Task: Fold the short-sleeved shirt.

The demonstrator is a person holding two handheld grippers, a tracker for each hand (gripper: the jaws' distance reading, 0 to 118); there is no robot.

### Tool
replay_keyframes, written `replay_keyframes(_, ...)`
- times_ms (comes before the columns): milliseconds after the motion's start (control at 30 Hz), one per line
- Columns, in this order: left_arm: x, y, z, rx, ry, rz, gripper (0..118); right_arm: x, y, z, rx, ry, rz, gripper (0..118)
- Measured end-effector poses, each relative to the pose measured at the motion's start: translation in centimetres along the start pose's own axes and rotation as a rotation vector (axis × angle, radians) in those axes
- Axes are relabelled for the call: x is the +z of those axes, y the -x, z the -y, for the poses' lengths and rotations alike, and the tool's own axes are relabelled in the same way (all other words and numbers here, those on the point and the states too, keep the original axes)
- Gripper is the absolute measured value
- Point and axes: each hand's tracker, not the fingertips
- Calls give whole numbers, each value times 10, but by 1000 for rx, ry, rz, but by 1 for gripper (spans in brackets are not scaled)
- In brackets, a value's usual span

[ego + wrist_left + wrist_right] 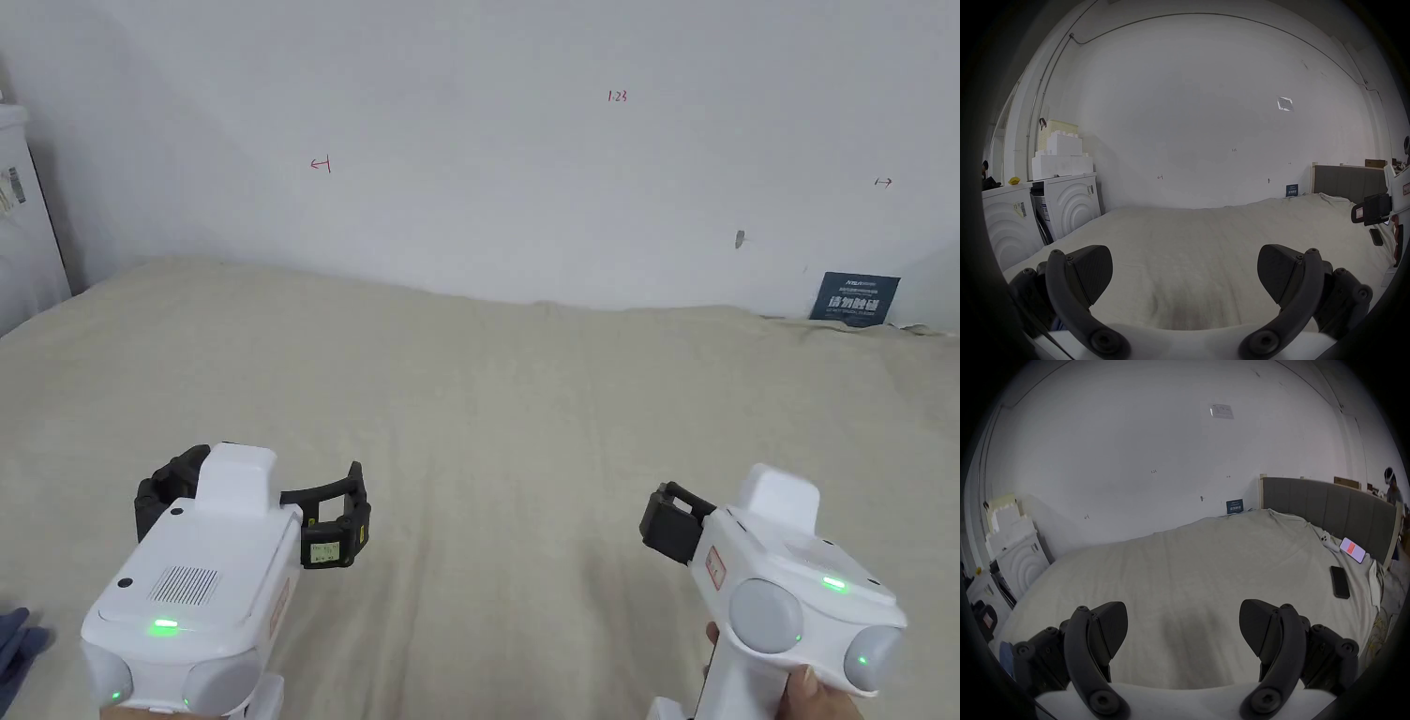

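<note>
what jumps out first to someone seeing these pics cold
Two white handheld grippers dominate the near edge of the head view: the left gripper with its fingers spread wide, and the right gripper opposite it, both empty. Beneath them stretches a wide beige bed sheet against a white wall, with a scrap of blue cloth at the lower left corner.

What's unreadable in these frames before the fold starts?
- Blue cloth: cut off by the head view's lower left edge; in the right gripper view the claw's linkage hides most of it. Garment type unclear.
- Right claw: its own body covers the jaws in the head view.
- Dark phone: screen unlit.
</note>
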Motion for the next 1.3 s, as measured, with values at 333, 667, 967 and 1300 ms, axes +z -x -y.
replay_keyframes(333,4,4,-8,30,20,-16,118,4,17,8,70,18,10,97)
replay_keyframes(667,1,1,-9,46,41,-33,118,2,29,5,167,-30,42,97)
replay_keyframes(967,-1,-2,-8,109,69,-42,118,2,34,6,141,1,47,97)
replay_keyframes(1300,-10,-5,-13,128,68,-9,118,-5,33,13,130,50,38,97)
